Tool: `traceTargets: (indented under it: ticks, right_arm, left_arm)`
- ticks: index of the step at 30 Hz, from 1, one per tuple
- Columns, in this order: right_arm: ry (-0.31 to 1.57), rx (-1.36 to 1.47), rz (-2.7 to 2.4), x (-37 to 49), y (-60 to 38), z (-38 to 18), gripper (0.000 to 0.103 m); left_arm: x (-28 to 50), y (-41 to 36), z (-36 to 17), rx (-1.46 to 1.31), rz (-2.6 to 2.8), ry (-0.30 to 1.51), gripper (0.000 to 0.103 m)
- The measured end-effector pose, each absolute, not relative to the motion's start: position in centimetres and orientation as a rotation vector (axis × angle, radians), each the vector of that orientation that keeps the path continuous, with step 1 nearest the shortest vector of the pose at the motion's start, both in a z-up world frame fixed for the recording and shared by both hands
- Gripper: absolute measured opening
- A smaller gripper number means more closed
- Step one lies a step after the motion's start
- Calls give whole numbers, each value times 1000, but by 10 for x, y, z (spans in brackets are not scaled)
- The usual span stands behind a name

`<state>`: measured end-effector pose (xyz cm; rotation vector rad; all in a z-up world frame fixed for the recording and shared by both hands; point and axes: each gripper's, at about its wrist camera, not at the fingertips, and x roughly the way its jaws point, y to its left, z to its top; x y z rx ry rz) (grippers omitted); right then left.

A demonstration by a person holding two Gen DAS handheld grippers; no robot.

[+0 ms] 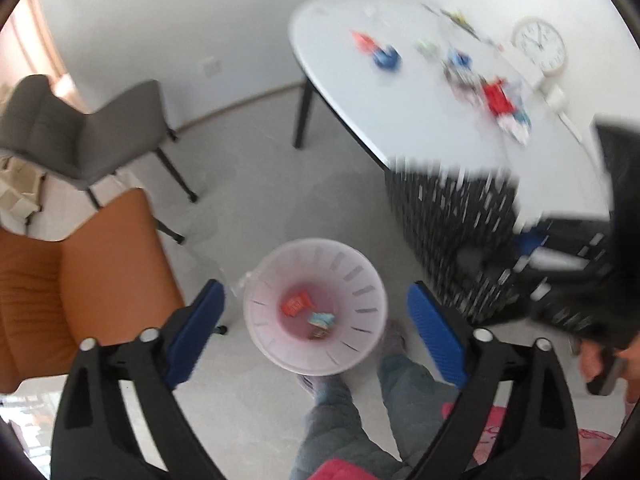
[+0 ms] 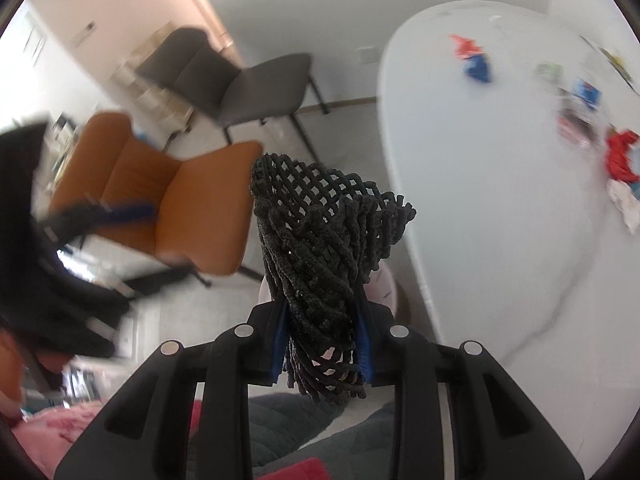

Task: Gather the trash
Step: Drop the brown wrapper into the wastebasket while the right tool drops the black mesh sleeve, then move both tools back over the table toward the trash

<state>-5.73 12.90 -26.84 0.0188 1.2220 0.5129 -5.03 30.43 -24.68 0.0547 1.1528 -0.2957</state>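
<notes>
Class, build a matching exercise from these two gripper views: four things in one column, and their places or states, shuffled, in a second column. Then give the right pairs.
Things
1. black mesh piece
2. white bin
3. left gripper
4. wall clock

Places or states
A. on the floor, wrappers inside
B. on the white table
C. clamped in the right gripper
D. open, above the bin

Pairs: 1-C, 2-A, 3-D, 4-B

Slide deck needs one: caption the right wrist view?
Right gripper clamps a black mesh net near the littered white table.
</notes>
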Motion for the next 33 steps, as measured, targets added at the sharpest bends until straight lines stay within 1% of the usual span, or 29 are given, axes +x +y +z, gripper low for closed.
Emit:
traceTargets:
  ticks: [3, 4, 5, 6, 7, 8, 10, 11, 13, 16, 17, 18, 20, 22, 23, 27, 30, 33]
  right_arm:
    - [1248, -19, 562, -58, 147, -286, 31]
    - [1260, -39, 580, -58, 155, -295, 38]
    - [1265, -57, 583, -57, 161, -300, 48]
    - [1273, -83, 574, -56, 166, -306, 55]
    - [1279, -100, 564, -54, 168, -310, 64]
    - [1285, -104, 560, -52, 169, -314, 68]
    - [1309, -77, 564, -48, 169, -317, 70]
    - [1312, -63, 559, -47, 167, -315, 73]
    - [1298, -44, 551, -45, 162, -306, 77]
    - [1260, -21, 520, -44, 149, -283, 79]
    - [1241, -11, 503, -43, 143, -273, 83]
    - [1204, 2, 468, -42, 131, -256, 85]
    - [1145, 17, 406, -44, 111, -231, 95]
    - [1087, 34, 335, -45, 87, -205, 100]
    - [1068, 39, 304, -45, 77, -196, 101]
    - [996, 85, 148, -44, 16, -159, 101]
    - [967, 101, 66, -42, -21, -147, 101]
    - [939, 122, 17, -34, -62, -140, 101]
  left_arm:
    - [-54, 330, -231, 50, -229, 1121, 91]
    - [-55, 338, -227, 54, -204, 1114, 91]
    - [-56, 344, -223, 55, -185, 1107, 91]
    - [-56, 350, -221, 51, -169, 1103, 91]
    - [-56, 355, -219, 42, -152, 1102, 91]
    - [-56, 359, -218, 35, -138, 1101, 91]
    - [-54, 365, -217, 22, -115, 1100, 91]
    - [-54, 366, -217, 21, -108, 1101, 91]
    - [-51, 365, -216, 30, -101, 1100, 91]
    - [-47, 354, -212, 34, -114, 1089, 91]
    - [-47, 351, -209, 32, -121, 1080, 91]
    - [-45, 346, -206, 32, -135, 1069, 91]
    - [-39, 329, -195, 36, -176, 1035, 92]
    - [-32, 306, -183, 57, -233, 996, 96]
    - [-28, 293, -177, 70, -260, 976, 96]
    - [-13, 245, -162, 123, -360, 913, 96]
    - [8, 207, -154, 143, -429, 889, 96]
    - [28, 185, -152, 124, -443, 887, 96]
